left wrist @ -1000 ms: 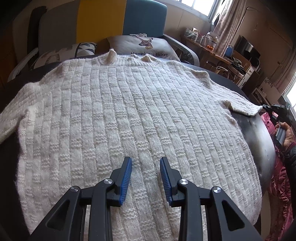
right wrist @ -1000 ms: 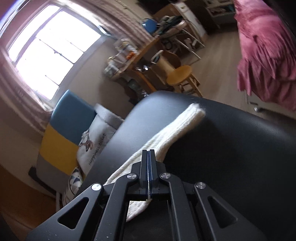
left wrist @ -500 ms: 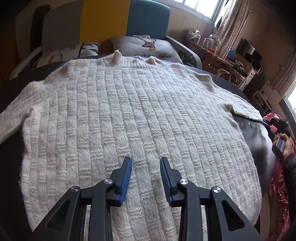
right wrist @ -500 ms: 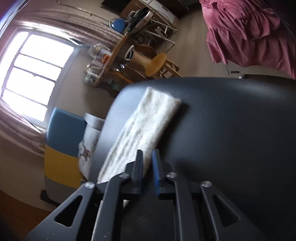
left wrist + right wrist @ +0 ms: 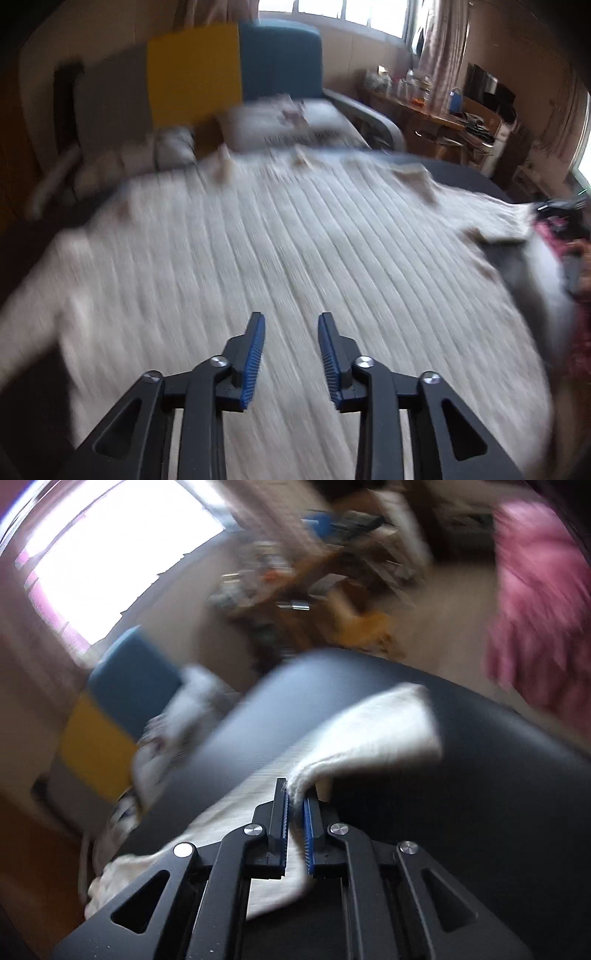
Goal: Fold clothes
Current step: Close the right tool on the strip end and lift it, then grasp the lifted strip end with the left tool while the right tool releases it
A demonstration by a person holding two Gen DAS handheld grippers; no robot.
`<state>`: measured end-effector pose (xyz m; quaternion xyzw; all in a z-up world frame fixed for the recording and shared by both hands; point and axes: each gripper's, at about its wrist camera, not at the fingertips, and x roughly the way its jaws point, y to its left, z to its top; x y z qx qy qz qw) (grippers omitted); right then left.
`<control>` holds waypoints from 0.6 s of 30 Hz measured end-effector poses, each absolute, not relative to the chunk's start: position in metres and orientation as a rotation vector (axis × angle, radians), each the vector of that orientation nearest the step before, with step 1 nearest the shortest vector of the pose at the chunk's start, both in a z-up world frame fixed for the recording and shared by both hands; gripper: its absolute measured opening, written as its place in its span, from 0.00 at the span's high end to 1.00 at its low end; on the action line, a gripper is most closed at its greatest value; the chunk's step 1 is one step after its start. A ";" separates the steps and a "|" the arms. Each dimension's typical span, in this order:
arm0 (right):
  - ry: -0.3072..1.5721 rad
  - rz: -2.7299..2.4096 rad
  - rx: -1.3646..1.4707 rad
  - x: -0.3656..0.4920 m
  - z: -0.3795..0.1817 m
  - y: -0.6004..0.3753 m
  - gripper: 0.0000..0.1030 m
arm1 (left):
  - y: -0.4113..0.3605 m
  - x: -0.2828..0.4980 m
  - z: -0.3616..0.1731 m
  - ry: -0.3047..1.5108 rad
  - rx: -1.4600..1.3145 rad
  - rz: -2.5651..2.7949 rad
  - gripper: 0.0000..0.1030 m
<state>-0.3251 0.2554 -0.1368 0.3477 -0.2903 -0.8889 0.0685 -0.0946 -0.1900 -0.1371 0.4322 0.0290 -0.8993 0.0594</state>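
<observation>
Right gripper (image 5: 295, 794) clamped on cream sweater (image 5: 280, 251) sleeve (image 5: 373, 731), left gripper (image 5: 291, 321) parted, jaws just narrowing, nothing between.

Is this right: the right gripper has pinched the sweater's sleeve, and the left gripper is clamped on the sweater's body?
Not quite. The right gripper is shut on the sleeve, but the left gripper clamps nothing: the left wrist view shows its jaws apart above the sweater, though they have just been closing.
</observation>
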 end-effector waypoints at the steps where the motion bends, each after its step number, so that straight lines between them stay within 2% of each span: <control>1: -0.822 -2.641 1.016 -0.324 -0.124 0.240 0.93 | -0.195 -0.104 -0.140 0.108 1.319 -2.693 0.81; 5: -0.636 -2.501 0.944 -0.316 -0.082 0.176 0.93 | -0.214 -0.131 -0.154 0.168 1.358 -2.590 0.89; 8: -0.518 -2.383 0.928 -0.303 -0.061 0.123 0.93 | -0.222 -0.134 -0.169 0.173 1.378 -2.550 0.89; 11: -0.473 -2.279 0.917 -0.292 -0.052 0.072 0.93 | -0.218 -0.131 -0.170 0.125 1.357 -2.559 0.90; 13: -0.442 -2.218 0.916 -0.284 -0.049 0.036 0.93 | -0.220 -0.131 -0.168 0.146 1.362 -2.568 0.94; 14: -0.431 -2.197 0.925 -0.281 -0.050 0.023 0.93 | -0.224 -0.130 -0.166 0.186 1.369 -2.581 0.98; 18: -0.355 -2.100 0.986 -0.260 -0.066 -0.041 0.93 | -0.245 -0.121 -0.150 0.482 1.401 -2.675 1.00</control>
